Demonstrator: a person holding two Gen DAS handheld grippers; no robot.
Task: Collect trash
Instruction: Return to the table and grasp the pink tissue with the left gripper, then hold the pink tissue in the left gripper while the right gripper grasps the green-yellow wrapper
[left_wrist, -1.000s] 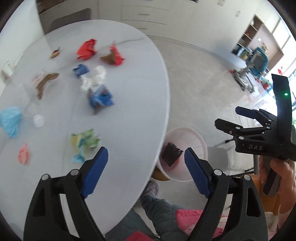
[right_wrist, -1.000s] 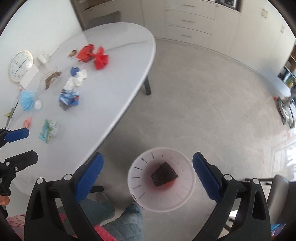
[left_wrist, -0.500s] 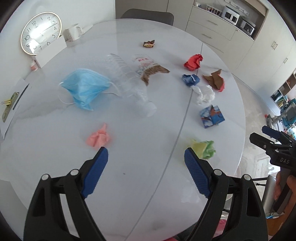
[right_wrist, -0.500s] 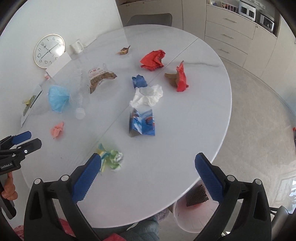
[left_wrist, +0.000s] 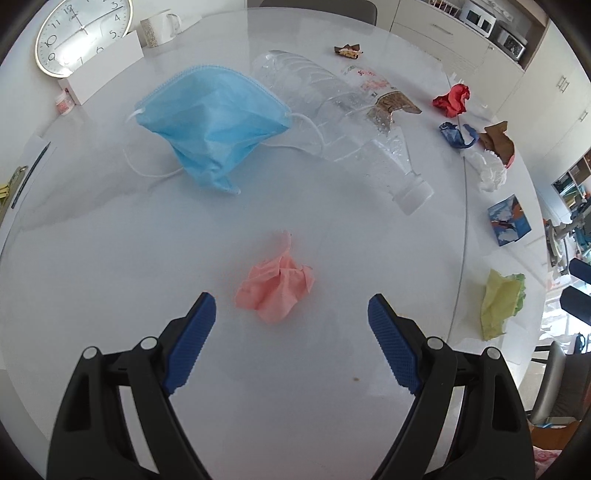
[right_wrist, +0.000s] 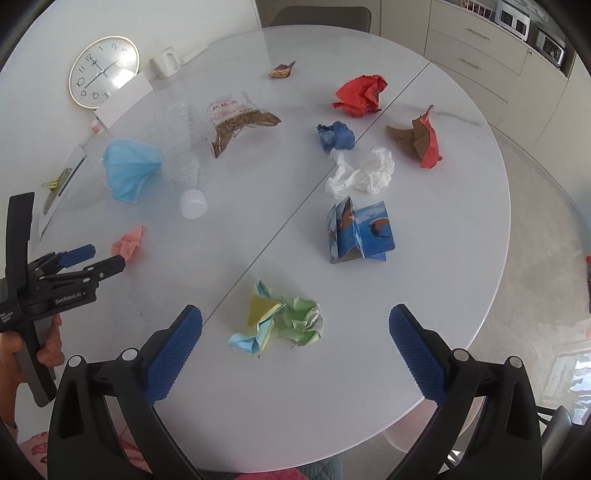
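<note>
The round white surface (right_wrist: 424, 280) fills both views, with trash scattered across it. At the far left a wall clock (right_wrist: 104, 71) leans by a white mug (right_wrist: 166, 61). A clear plastic bottle (left_wrist: 343, 110) lies on its side with its white cap pointing near, touching a blue face mask (left_wrist: 214, 125) on its left; a clear snack bag (right_wrist: 236, 122) with brown contents lies just right of the bottle. Right of the surface's seam sit a folded blue printed paper (right_wrist: 360, 230), a crumpled white tissue (right_wrist: 360, 171), a red paper ball (right_wrist: 360, 96), a brown and red wrapper (right_wrist: 417, 140), and a small blue crumpled scrap (right_wrist: 334, 136). A small brown wrapper (right_wrist: 282, 70) lies at the far side. Near the front edge, a yellow, green and blue paper wad (right_wrist: 280, 319) lies between the tips of the right claw (right_wrist: 295, 332), which hangs above it spread wide and holding nothing. To the left, a small pink crumpled paper (left_wrist: 275, 288) rests just ahead of the left claw (left_wrist: 291, 321), whose jaws also stand wide apart and empty above the surface. A hand (right_wrist: 22, 347) grips that claw's handle at the left edge of the right view.
</note>
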